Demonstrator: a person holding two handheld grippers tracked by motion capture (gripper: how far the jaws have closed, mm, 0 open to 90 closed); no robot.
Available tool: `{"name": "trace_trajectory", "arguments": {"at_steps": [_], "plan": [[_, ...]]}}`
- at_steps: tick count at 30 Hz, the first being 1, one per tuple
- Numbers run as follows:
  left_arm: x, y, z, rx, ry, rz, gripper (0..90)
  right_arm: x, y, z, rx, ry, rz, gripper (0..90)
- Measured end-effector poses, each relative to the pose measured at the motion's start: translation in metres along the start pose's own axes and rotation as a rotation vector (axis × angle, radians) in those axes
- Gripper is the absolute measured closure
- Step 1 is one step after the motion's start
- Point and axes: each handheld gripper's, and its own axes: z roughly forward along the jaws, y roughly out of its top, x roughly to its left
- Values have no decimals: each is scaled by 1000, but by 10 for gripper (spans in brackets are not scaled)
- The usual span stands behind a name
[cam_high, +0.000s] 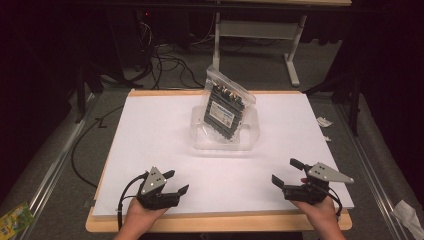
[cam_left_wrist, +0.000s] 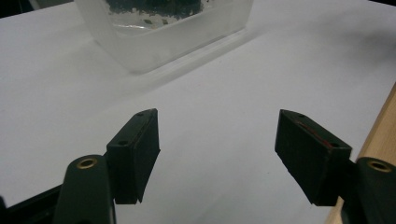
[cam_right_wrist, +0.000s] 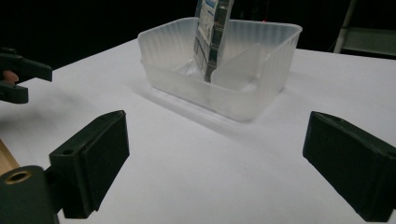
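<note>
A clear plastic bag with a black ribbed part (cam_high: 225, 102) stands tilted in a translucent divided tray (cam_high: 250, 135) at the middle back of the white board. The tray (cam_right_wrist: 275, 60) has an inner partition, and the bag (cam_right_wrist: 212, 28) rises from it. My left gripper (cam_high: 177, 182) rests open near the front left edge, nothing between its jaws; the tray wall (cam_left_wrist: 163, 42) lies ahead of it. At the front right my right gripper (cam_high: 286, 171) is also open and empty. The left gripper's fingers (cam_right_wrist: 21, 77) show at the left of the right gripper view.
The white board (cam_high: 150, 130) lies on a wooden table (cam_high: 215, 222) whose edge shows at the front. Cables (cam_high: 170, 65) and a white table frame (cam_high: 292, 60) are on the floor beyond. Scraps of paper (cam_high: 324, 121) lie to the right, a green packet (cam_high: 15, 217) at lower left.
</note>
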Motion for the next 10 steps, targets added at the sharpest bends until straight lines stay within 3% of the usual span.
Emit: {"name": "trace_trajectory", "arguments": {"at_steps": [4, 6, 10], "plan": [[-1, 0, 3, 1, 1, 1, 310, 0, -10, -5, 21, -5, -37, 65], [-1, 0, 3, 3, 3, -1, 310, 0, -9, -4, 17, 0, -17, 64], [0, 0, 4, 8, 7, -3, 309, 0, -9, -1, 19, 3, -27, 65]]}}
